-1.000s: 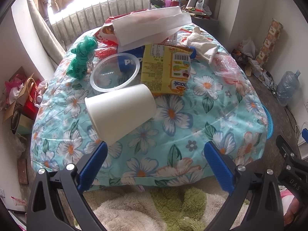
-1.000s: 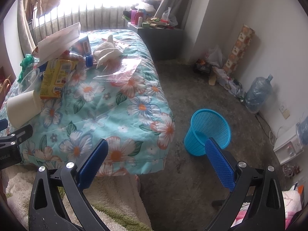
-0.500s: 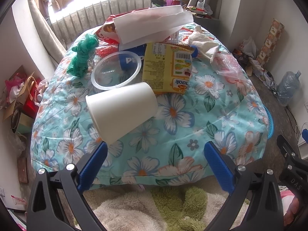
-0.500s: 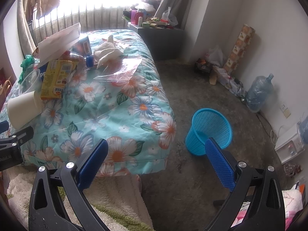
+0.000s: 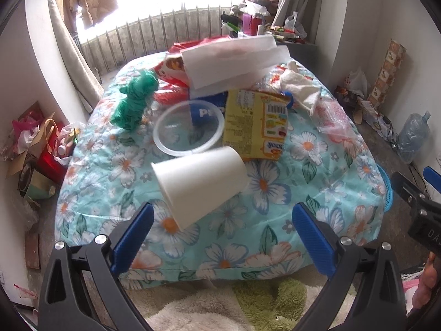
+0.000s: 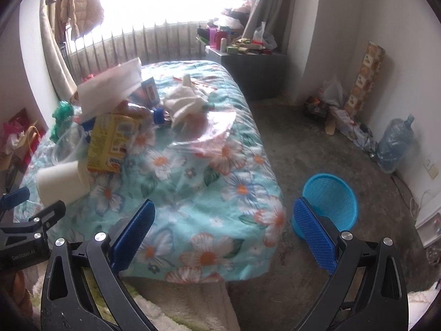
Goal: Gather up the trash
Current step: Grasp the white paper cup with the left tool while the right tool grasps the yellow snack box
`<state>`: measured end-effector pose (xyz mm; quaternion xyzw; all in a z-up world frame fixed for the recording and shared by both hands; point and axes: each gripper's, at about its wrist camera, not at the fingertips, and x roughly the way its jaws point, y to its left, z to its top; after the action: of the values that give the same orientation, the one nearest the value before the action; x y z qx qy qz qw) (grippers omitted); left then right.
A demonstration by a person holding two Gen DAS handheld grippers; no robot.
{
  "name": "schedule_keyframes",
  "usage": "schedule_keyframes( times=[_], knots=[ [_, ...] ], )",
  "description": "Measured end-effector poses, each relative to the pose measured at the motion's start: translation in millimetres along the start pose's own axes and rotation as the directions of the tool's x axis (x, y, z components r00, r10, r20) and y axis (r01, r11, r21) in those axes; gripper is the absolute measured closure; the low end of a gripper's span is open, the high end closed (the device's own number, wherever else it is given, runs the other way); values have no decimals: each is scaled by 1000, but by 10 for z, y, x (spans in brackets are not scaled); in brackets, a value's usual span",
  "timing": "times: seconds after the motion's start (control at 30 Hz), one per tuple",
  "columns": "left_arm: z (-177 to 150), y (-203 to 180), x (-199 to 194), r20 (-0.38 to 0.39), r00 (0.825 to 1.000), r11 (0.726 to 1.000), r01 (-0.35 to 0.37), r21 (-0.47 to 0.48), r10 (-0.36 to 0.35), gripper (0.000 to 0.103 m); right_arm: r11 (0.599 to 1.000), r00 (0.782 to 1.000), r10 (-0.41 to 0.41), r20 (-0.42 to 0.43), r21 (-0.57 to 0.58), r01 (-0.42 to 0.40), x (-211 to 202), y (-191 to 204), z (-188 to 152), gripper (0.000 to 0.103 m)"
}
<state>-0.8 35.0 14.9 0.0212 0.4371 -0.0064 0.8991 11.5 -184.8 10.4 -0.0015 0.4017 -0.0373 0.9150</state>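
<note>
Over on the left, a green crumpled bag [image 5: 136, 100] on the bed [image 5: 275, 220]: soft, near weightless, fine to pinch anywhere. Next along, a clear plastic tub [image 5: 188, 129], thin-walled and probably slippery; best taken by the rim. In front of it, a white paper cup [image 5: 199, 184] tipped on its side, mouth toward the camera, nearest to the left tongs [image 5: 220, 237], spread wide and empty. Looks light and crushable, so a gentle squeeze across the open lip. Then a yellow snack packet [image 5: 256, 122], flat and floppy; an edge grab. Further right, white tissue [image 6: 184, 103] and clear film [image 6: 205, 131]. Right tongs [image 6: 223, 235] apart too, holding nothing. Far right, blue bin [image 6: 329, 201] on the floor, beside the bed.
</note>
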Motion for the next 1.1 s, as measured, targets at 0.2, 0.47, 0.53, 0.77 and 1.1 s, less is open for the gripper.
schedule_keyframes(
  times=[0.2, 0.47, 0.53, 0.77, 1.1],
  knots=[
    [69, 400, -22, 52, 999, 1000, 9, -13, -8, 4, 980, 980, 199, 9, 29, -199, 153, 222, 158, 7],
    [-105, 854, -48, 178, 953, 963, 262, -68, -247, 4, 922, 925, 375, -58, 123, -366, 452, 345, 143, 19],
    [-104, 869, -3, 159, 946, 951, 298, -86, -282, 4, 897, 901, 426, -77, 165, -410, 559, 345, 146, 24],
    [-125, 862, 153, 172, 897, 898, 428, -104, -408, 5, 779, 800, 598, -47, 268, -566, 923, 449, 268, 33],
    [-104, 899, 339, 159, 861, 854, 503, -130, -483, 29, 669, 710, 704, -18, 353, -654, 1250, 520, 449, 51]
  ],
)
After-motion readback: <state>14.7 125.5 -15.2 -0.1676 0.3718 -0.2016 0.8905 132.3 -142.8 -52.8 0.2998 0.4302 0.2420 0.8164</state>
